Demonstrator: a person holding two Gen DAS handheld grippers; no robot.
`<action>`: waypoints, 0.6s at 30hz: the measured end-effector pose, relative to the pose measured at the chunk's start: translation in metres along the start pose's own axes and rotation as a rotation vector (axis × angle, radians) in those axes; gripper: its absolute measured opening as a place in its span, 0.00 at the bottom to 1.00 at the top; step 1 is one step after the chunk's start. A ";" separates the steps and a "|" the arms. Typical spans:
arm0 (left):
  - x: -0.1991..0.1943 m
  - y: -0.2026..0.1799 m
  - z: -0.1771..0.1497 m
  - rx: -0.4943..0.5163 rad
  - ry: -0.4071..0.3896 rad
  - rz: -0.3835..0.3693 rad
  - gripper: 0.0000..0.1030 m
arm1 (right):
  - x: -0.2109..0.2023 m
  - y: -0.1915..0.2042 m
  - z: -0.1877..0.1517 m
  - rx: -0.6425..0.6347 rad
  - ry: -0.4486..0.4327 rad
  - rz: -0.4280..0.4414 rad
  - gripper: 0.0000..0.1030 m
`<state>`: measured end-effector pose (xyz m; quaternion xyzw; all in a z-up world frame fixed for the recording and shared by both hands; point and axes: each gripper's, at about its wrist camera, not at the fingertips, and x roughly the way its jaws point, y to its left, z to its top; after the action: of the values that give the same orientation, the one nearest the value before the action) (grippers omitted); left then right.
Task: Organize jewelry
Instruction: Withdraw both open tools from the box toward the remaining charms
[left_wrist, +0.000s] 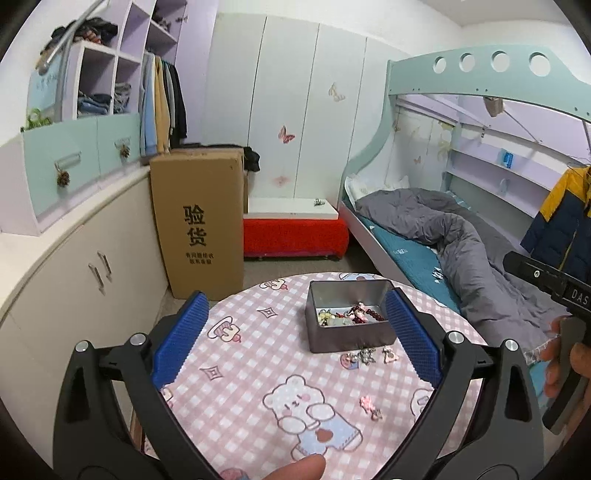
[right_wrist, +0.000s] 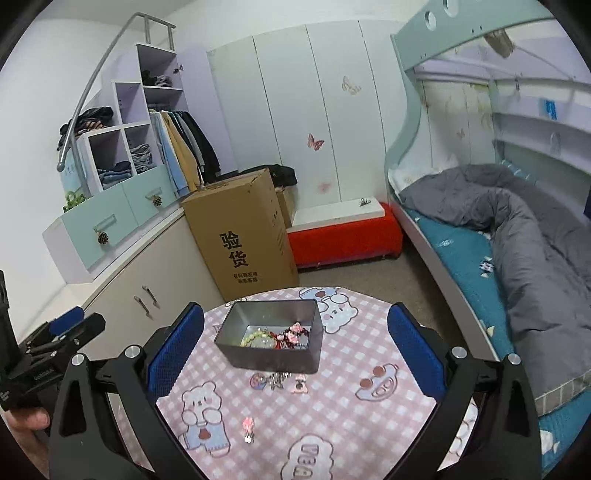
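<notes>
A grey metal tin (left_wrist: 351, 334) (right_wrist: 271, 356) stands on the round table with the pink checked cloth (left_wrist: 258, 354) (right_wrist: 332, 406). Bead bracelets and pink charms (left_wrist: 351, 315) (right_wrist: 284, 334) lie in it. A small cluster of charms (left_wrist: 367, 356) (right_wrist: 279, 380) lies on the cloth just in front of the tin. A pink charm (left_wrist: 371, 404) (right_wrist: 248, 428) lies nearer to me. My left gripper (left_wrist: 297, 332) is open and empty above the table, short of the tin. My right gripper (right_wrist: 295, 343) is open and empty, its blue pads either side of the tin.
A tall cardboard box (left_wrist: 197, 218) (right_wrist: 243, 230) stands behind the table. A red bench (left_wrist: 295, 236) is by the wardrobe. A bunk bed with a grey duvet (left_wrist: 461, 236) (right_wrist: 517, 236) is on the right, cabinets (left_wrist: 74, 280) on the left.
</notes>
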<state>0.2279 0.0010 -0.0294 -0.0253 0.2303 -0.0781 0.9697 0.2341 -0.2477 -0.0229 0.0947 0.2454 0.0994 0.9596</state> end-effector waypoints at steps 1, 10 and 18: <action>-0.006 0.000 -0.002 0.003 -0.006 -0.001 0.92 | -0.004 0.002 -0.003 -0.007 -0.004 -0.003 0.93; -0.045 -0.005 -0.032 -0.005 -0.047 0.000 0.92 | -0.048 0.014 -0.042 -0.061 -0.065 -0.058 0.93; -0.045 -0.015 -0.069 0.023 0.003 -0.006 0.92 | -0.056 0.012 -0.083 -0.043 -0.039 -0.100 0.93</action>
<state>0.1551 -0.0077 -0.0703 -0.0146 0.2306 -0.0836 0.9693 0.1435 -0.2387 -0.0663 0.0634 0.2289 0.0546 0.9699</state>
